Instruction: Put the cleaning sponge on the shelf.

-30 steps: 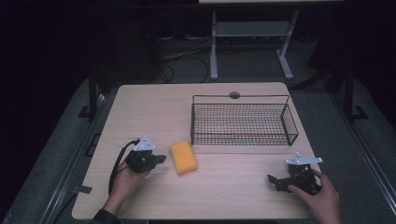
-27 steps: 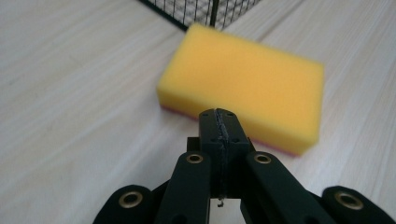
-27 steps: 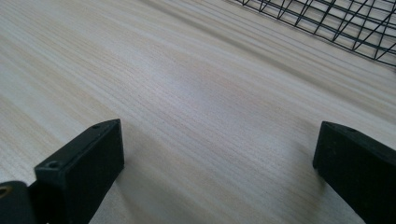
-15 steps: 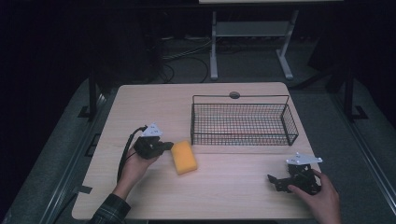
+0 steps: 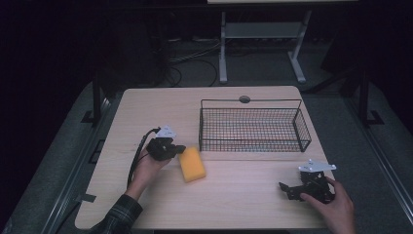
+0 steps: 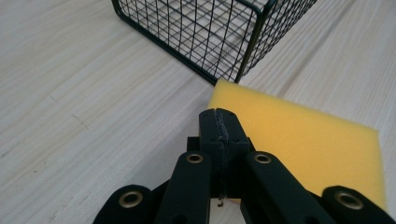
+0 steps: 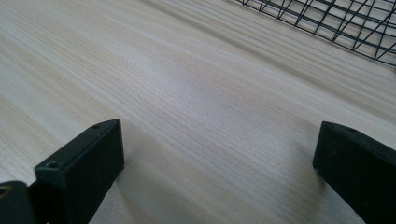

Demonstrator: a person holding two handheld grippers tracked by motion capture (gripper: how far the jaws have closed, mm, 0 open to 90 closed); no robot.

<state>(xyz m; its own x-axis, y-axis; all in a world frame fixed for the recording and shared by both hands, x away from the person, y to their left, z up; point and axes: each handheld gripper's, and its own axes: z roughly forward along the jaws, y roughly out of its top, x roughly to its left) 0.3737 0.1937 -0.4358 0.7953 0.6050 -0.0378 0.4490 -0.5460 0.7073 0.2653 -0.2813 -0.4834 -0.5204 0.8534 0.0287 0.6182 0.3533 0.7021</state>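
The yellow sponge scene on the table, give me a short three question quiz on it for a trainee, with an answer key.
1. True or false: the yellow sponge lies inside the wire basket.
2. Which gripper has its jaws pressed together: A the left gripper, B the right gripper?
3. Fill in: the closed jaw tips are next to the ____.

Key:
1. False. The sponge lies on the wooden table, in front of the basket's near left corner.
2. A. The right gripper's jaws stand wide apart over bare wood.
3. Sponge, at its near edge in the left gripper view; nothing is clamped between the jaws.
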